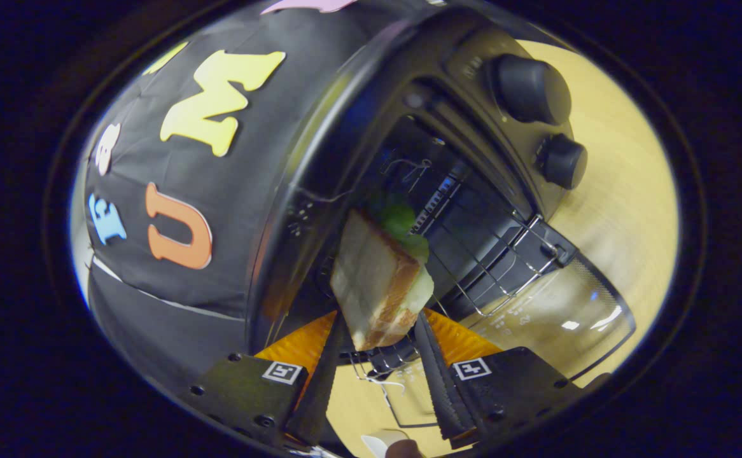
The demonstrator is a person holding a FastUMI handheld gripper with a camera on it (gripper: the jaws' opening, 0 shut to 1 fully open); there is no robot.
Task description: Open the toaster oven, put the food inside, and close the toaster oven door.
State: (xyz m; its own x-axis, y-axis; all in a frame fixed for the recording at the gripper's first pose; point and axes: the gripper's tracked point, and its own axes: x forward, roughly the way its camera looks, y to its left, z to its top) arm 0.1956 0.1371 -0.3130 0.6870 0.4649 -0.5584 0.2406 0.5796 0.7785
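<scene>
Gripper view, rolled well off level, puts the toaster oven (pixel 473 146) straight ahead of the claw (pixel 380 346), and everything else is best placed against that oven. Its glass door (pixel 562 318) is already dropped open, lying out in front of the oven mouth over the pale wooden surface (pixel 625 210), so step 1 of the 3 looks done. The wire rack (pixel 504 267) shows inside the dark cavity, running out toward the door hinge, and 2 round knobs (pixel 530 89) sit on the oven's control panel beside the cavity.

The claw's 2 fingers pinch a sandwich (pixel 380 286), toast slices with a green leaf filling, 1 finger pressed on each side of its near end. The sandwich is held at the oven mouth, above the rack's front edge, with its far end reaching into the opening; whether it touches the rack I cannot tell.

My reading: the food is partway in but not yet set down. Left to do: lay it on the rack, let go, back out, and swing the door up closed.
</scene>
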